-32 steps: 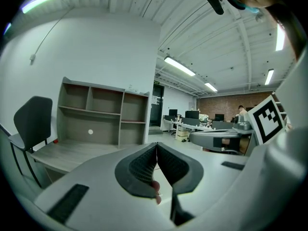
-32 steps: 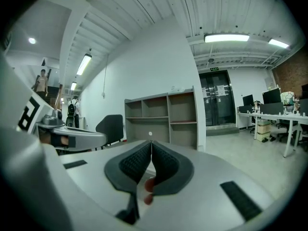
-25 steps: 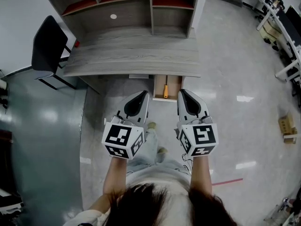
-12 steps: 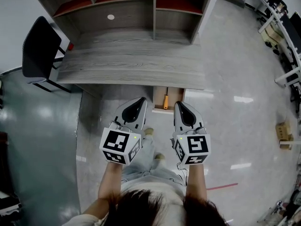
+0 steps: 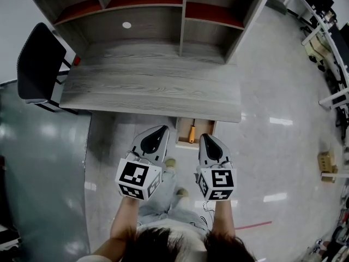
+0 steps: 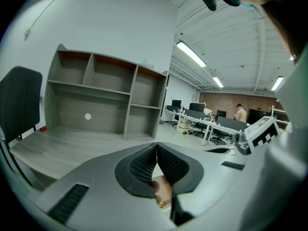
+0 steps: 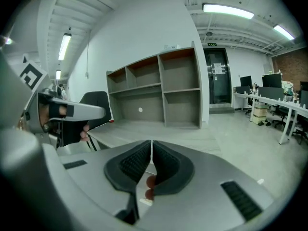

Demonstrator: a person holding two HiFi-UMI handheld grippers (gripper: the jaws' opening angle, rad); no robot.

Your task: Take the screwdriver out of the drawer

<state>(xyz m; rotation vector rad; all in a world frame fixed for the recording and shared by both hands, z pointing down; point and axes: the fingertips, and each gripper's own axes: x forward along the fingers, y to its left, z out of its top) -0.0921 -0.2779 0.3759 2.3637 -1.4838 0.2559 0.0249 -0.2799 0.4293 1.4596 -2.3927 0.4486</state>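
Observation:
The screwdriver (image 5: 191,133), with an orange handle, lies lengthwise in the small open drawer (image 5: 201,141) under the front edge of the grey wooden desk (image 5: 152,89). My left gripper (image 5: 159,130) hangs just left of the drawer, jaws shut with nothing in them. My right gripper (image 5: 206,138) sits at the drawer's right front corner, also shut and empty. In the left gripper view the left gripper (image 6: 157,149) has its pads pressed together. The right gripper (image 7: 151,149) looks the same in its own view, with the left gripper (image 7: 67,112) at its left.
A shelf unit (image 5: 158,10) stands at the back of the desk. A black chair (image 5: 37,64) is at the desk's left end. Office desks (image 5: 327,21) and a cardboard box (image 5: 326,161) lie to the right on the glossy floor.
Both grippers have moved forward towards the desk and now flank the open drawer. Their jaws stayed shut. The view has closed in on the desk.

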